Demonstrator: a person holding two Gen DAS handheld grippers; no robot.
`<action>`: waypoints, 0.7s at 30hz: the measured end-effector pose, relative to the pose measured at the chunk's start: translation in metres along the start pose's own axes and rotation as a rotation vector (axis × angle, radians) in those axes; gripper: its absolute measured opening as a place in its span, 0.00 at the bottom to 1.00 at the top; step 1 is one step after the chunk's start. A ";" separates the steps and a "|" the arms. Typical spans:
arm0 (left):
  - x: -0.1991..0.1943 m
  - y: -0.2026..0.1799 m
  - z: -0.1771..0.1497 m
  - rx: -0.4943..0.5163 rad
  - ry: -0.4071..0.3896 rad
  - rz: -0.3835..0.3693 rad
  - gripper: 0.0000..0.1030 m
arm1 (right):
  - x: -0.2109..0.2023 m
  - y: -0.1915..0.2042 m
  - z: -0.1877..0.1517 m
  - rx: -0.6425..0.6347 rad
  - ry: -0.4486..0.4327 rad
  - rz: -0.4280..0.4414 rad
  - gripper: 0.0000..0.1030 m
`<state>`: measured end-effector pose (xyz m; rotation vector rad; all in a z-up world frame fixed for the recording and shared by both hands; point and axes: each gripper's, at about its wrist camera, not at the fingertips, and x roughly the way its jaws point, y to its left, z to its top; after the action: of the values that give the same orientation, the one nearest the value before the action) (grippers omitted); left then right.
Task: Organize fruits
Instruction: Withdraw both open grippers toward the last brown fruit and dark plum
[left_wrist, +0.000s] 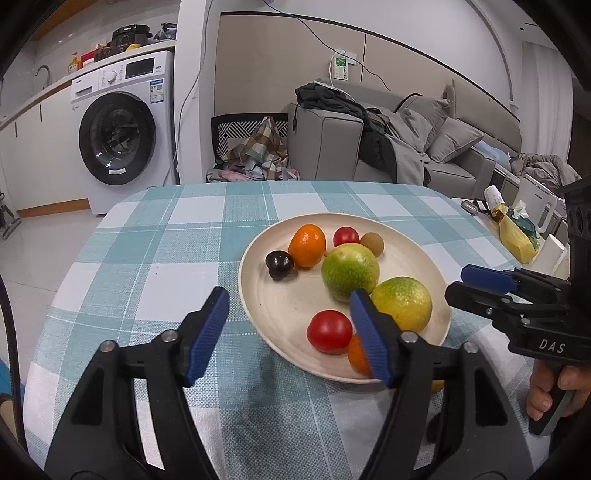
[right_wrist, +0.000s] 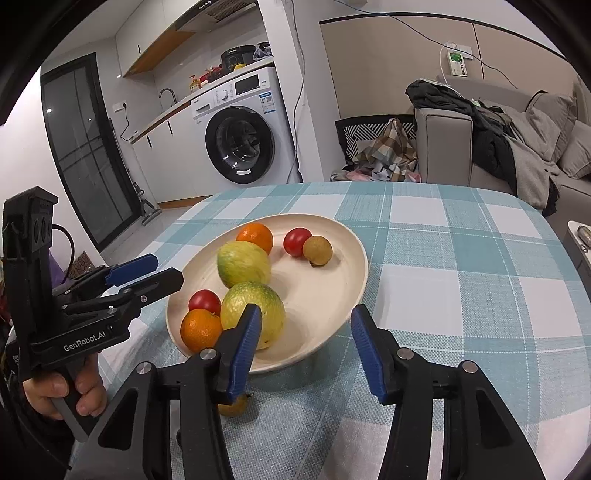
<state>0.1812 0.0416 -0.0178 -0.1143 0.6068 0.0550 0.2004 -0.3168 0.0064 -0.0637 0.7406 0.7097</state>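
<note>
Fruits gathered on a plate, both tools hovering empty

The cream plate (left_wrist: 258, 295) on the checked table (left_wrist: 147, 258) holds the fruits (right_wrist: 243, 262), keeping them from rolling; one small yellow fruit (right_wrist: 234, 404) lies outside. The left hand-held gripper (left_wrist: 291, 332) and right hand-held gripper (right_wrist: 303, 347) gape, holding nothing. Washing machine (left_wrist: 122, 129) and sofa (left_wrist: 443, 147) behind.

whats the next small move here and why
Probably lower the right gripper toward the small yellow fruit lying on the checked tablecloth just outside the cream round plate. Both grippers' jaws stand open and empty, and every other fruit already sits on the plate.
</note>
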 end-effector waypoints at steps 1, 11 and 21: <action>-0.001 0.000 0.000 0.000 -0.004 -0.001 0.74 | -0.001 0.000 0.000 -0.001 -0.001 -0.001 0.55; -0.014 0.000 -0.003 -0.019 -0.008 -0.011 0.85 | -0.009 0.004 -0.004 -0.029 -0.023 -0.015 0.83; -0.027 -0.002 -0.006 -0.029 -0.025 0.003 0.99 | -0.013 0.005 -0.009 -0.058 -0.009 -0.024 1.00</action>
<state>0.1557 0.0384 -0.0070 -0.1409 0.5809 0.0680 0.1850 -0.3226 0.0087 -0.1218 0.7098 0.7083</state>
